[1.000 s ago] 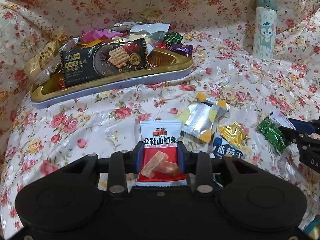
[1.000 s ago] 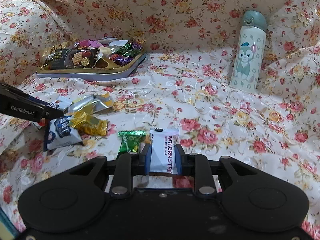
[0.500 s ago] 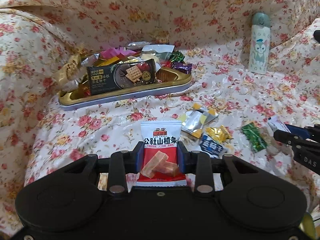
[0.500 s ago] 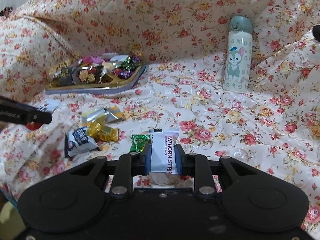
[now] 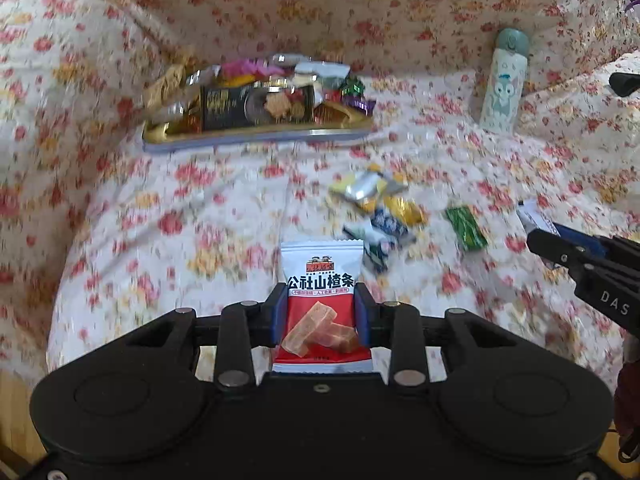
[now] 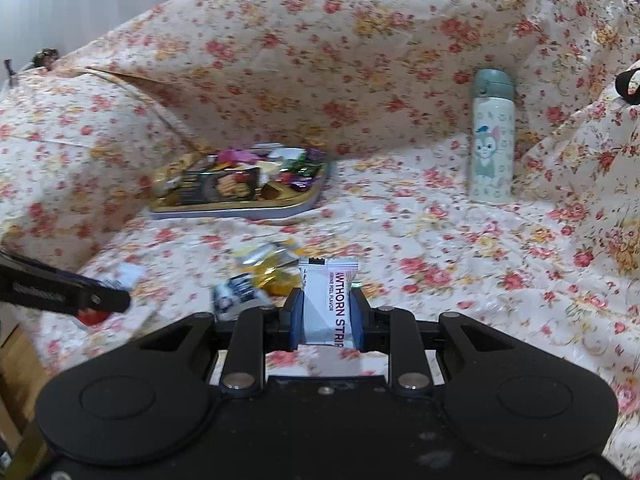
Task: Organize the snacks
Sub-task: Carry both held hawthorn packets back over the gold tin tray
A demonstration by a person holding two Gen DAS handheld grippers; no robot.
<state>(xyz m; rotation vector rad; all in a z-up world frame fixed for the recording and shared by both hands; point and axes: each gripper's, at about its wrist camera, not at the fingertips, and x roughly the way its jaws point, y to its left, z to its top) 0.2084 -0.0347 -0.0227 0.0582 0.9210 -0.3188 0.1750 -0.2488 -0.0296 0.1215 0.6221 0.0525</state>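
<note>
Two grippers tilt down over our floral cloth [image 6: 460, 240]: left gripper [image 5: 321, 312] clamps a red hawthorn packet [image 5: 321, 292] printed 公社山楂条, right gripper [image 6: 327, 312] pinches a white packet [image 6: 328, 300] reading "WTHORN STRIP". Loose sweets [image 5: 376, 208] lie between us and the gold tray [image 5: 256, 132]; a cartoon bottle [image 6: 491, 140] stands apart.

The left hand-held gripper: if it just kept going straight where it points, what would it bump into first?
Probably the loose sweets lying on the flowered cloth just ahead, or the cloth itself; depth is unclear. The left hand-held gripper already clamps a red snack packet.
</note>
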